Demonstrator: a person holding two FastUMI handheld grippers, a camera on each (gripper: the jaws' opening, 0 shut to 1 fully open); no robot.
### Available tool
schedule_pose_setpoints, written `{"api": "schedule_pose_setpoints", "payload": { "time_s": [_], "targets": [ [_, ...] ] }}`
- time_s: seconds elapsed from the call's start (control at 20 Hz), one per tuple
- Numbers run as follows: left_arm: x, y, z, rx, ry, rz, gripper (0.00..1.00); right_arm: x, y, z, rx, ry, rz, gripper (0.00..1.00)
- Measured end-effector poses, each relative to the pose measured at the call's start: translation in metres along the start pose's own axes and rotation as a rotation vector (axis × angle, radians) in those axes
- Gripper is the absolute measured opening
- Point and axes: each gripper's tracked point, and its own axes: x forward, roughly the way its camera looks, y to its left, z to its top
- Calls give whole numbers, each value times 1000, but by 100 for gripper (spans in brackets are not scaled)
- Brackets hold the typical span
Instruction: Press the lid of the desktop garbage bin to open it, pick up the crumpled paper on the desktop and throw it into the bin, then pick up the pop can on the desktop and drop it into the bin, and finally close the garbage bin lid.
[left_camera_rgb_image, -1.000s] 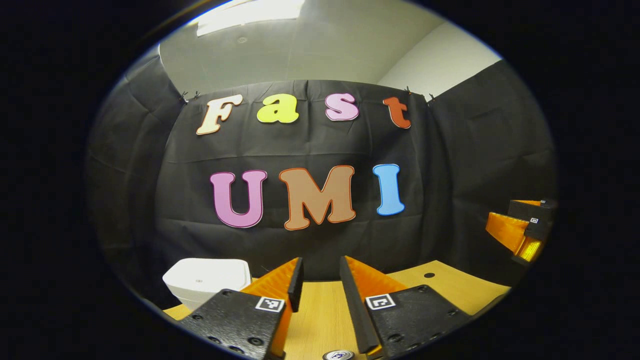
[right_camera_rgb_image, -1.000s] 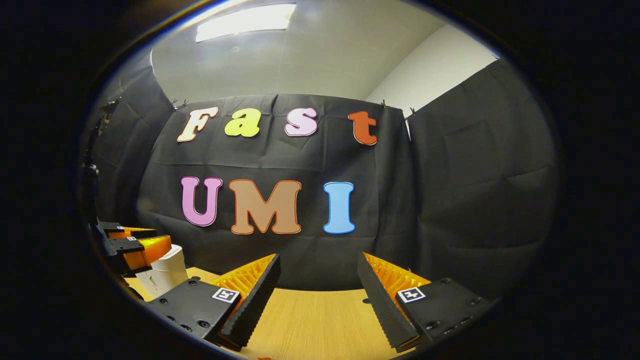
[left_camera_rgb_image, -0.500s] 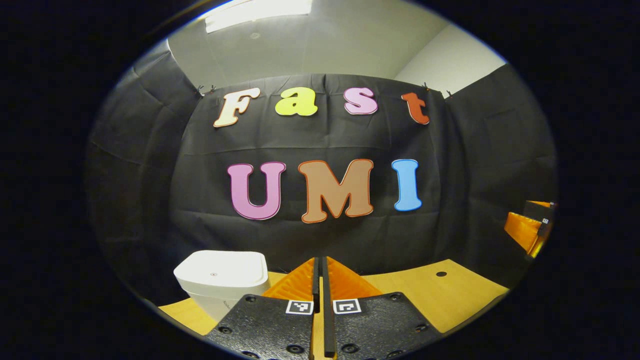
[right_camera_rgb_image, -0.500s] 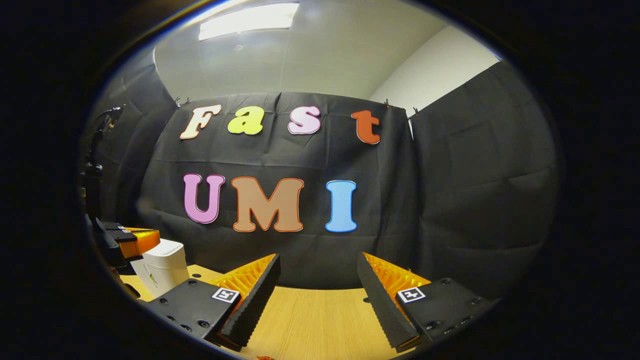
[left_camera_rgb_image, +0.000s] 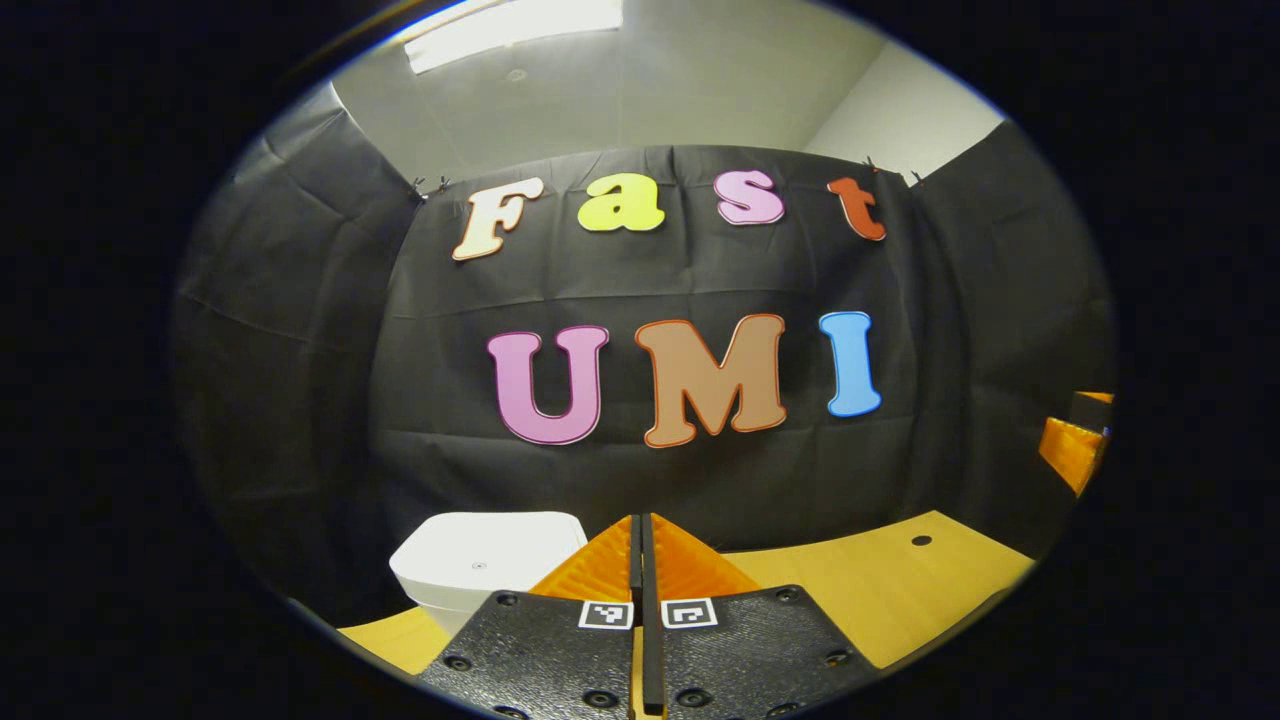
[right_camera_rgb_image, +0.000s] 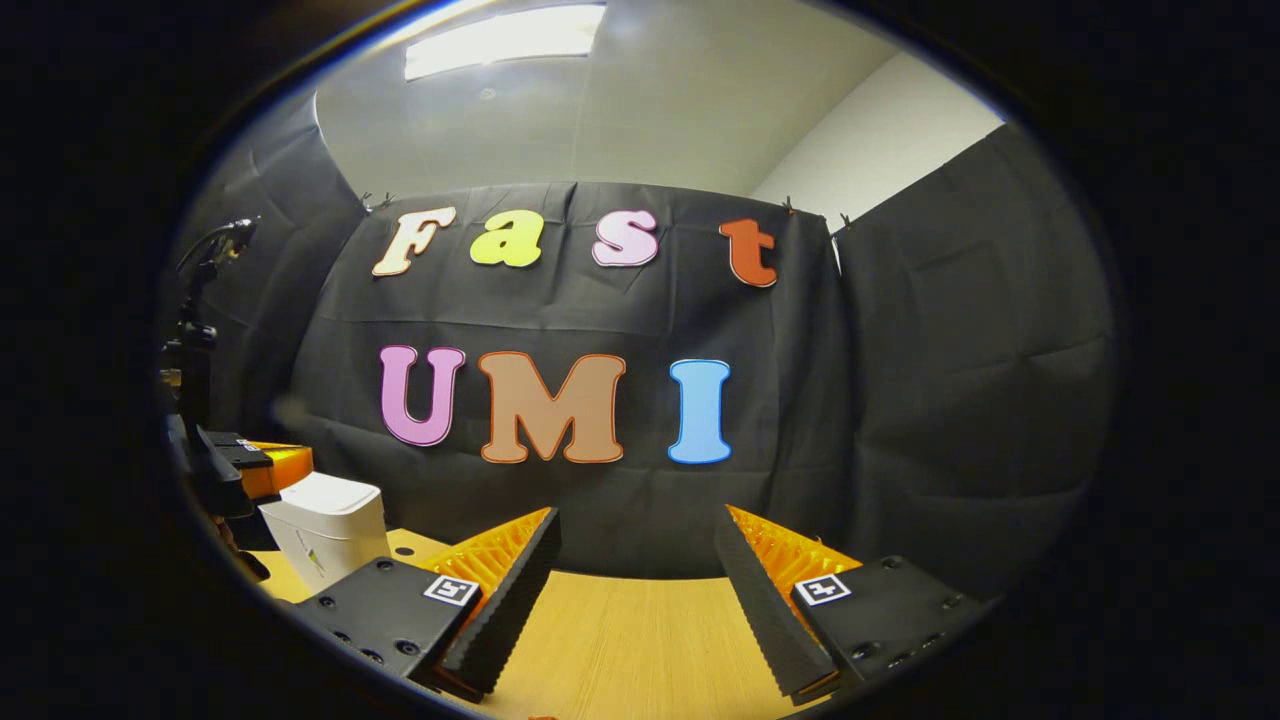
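White and with its lid down, the desktop garbage bin (left_camera_rgb_image: 486, 560) is seen just left of the clenched left gripper (left_camera_rgb_image: 640, 545), while the right gripper (right_camera_rgb_image: 636, 560) is held released above the wooden desktop (right_camera_rgb_image: 640, 640).

Bare worktop (right_camera_rgb_image: 620, 640) lies open ahead of the right hand-held gripper (right_camera_rgb_image: 635, 560), while the bin (left_camera_rgb_image: 485, 565) stands just left of the closed left hand-held gripper (left_camera_rgb_image: 640, 560).

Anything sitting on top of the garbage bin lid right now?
The garbage bin has its lid shut, and nothing rests on the part in sight. The shut left gripper covers the lid's near right corner. What is inside is hidden.
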Motion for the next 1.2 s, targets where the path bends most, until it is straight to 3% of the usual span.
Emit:
{"api": "schedule_pose_setpoints", "payload": {
  "time_s": [0.45,1.2],
  "targets": [
    [31,68,-11,27,4,104,0,14,27,-1,5,11,1,100],
    [59,140,-101,-30,167,181,0,19,62,-22,-27,73,-37,98]
  ]
}}
